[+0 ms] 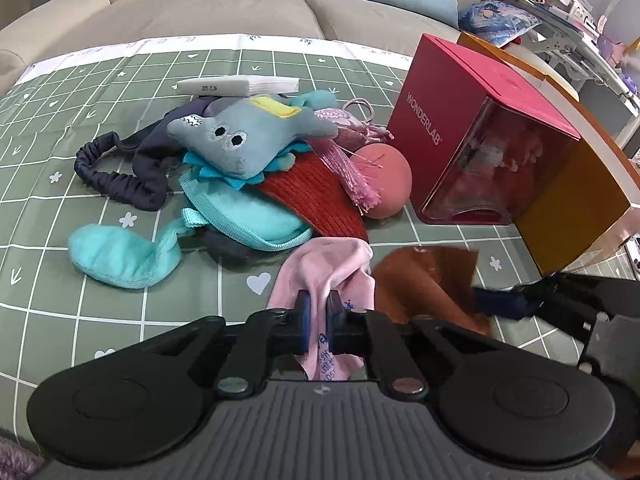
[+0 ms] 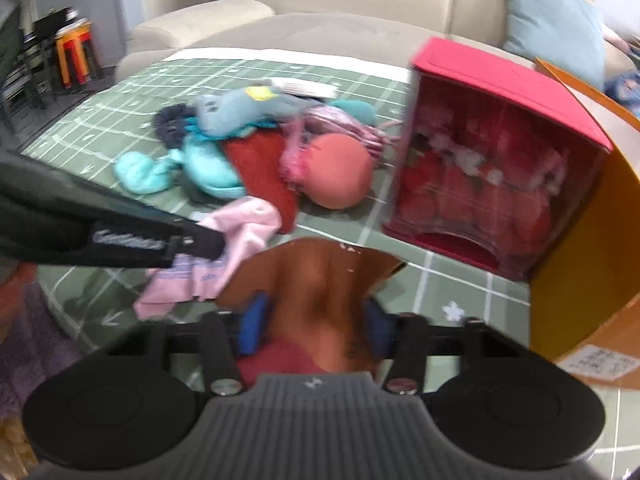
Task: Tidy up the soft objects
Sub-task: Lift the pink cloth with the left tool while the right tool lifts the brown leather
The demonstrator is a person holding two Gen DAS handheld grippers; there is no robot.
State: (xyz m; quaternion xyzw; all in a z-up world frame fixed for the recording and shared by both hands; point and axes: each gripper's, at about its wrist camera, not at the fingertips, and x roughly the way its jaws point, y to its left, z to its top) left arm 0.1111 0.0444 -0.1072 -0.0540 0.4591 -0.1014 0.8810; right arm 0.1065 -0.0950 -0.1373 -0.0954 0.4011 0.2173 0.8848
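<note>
My left gripper [image 1: 319, 316] is shut on a pink cloth [image 1: 320, 268], which also shows in the right wrist view [image 2: 240, 236]. My right gripper [image 2: 316, 326] has its blue pads either side of a brown cloth [image 2: 320, 276], seen beside the pink one in the left wrist view [image 1: 420, 280]. Behind lies a pile of soft things: a grey-blue plush toy [image 1: 240, 132], a teal pouch [image 1: 244, 216], a teal sock [image 1: 120, 256], a red knit piece [image 1: 320, 200], a navy headband [image 1: 116, 172], a pink tassel [image 1: 356, 172] and a salmon ball [image 1: 386, 180].
A red box marked WONDERLAB [image 1: 480, 136] and an orange box [image 1: 572, 208] stand at the right on the green checked tablecloth [image 1: 60, 120]. A tissue pack [image 1: 236, 86] lies behind the pile. A beige sofa [image 1: 200, 8] is beyond the table.
</note>
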